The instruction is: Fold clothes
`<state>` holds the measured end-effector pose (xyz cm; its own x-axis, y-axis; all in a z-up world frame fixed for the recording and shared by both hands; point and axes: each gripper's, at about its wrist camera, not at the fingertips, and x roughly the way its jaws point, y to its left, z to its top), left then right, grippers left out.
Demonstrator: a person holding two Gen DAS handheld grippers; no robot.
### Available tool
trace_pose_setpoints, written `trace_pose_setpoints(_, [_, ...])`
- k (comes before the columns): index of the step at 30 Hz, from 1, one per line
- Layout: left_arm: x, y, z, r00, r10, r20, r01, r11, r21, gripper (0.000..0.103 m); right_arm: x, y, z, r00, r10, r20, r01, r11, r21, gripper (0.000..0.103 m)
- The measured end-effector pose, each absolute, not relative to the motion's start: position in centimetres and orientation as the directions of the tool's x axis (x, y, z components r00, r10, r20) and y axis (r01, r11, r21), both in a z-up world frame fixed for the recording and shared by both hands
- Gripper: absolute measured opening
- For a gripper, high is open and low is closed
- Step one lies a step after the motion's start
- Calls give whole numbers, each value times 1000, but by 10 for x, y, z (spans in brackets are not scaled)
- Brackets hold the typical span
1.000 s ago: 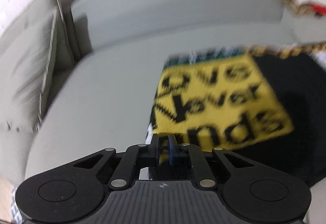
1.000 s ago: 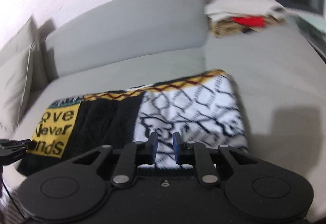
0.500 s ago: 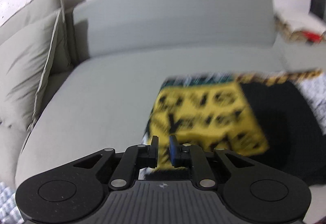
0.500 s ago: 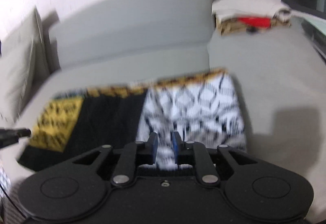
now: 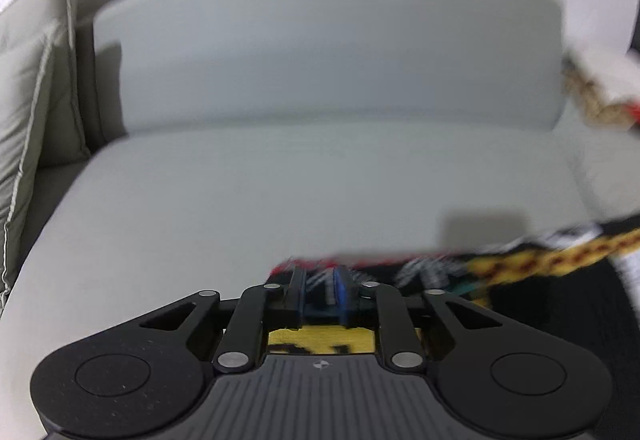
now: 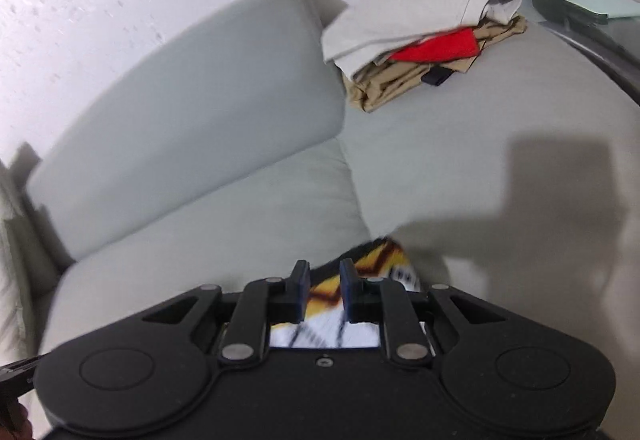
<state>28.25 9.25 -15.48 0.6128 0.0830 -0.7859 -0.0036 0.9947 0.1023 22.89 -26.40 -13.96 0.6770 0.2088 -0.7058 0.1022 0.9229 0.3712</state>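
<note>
Left wrist view is filled mostly by the grey sofa (image 5: pixel 304 175), its back cushion (image 5: pixel 332 55) across the top and pale pillows (image 5: pixel 28 79) at the left edge. On the seat, low and to the right, lies the patterned sweater (image 5: pixel 532 260), blurred, with black, yellow and white knit showing. The left tongs (image 5: pixel 320 294) sit over the sweater's near edge with fabric visible between the tips; whether they are clenched on it I cannot tell. From the right wrist, a stack of folded clothes (image 6: pixel 424 39) rests on the far seat beside the back cushion. The right tongs (image 6: pixel 323 290) stand a little parted over the sweater's white and yellow corner (image 6: pixel 380 264), grip unclear
</note>
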Motion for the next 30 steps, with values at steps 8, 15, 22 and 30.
trace_pose_setpoints(8, [285, 96, -186, 595, 100, -798, 3, 992, 127, 15, 256, -266, -211, 570, 106, -815, 129, 968, 215, 0])
trace_pose_setpoints(15, [234, 85, -123, 658, 90, -748, -10, 994, 111, 16, 218, -276, -145, 608, 188, -771, 89, 949, 301, 9])
trace_pose_setpoints(22, [145, 76, -98, 699, 84, -710, 25, 990, 141, 24, 147, -230, -109, 603, 356, -714, -131, 927, 352, 10])
trace_pose_setpoints(30, [152, 121, -166, 573, 145, -807, -120, 988, 92, 9, 141, -166, -175, 564, 247, -788, -249, 961, 123, 8])
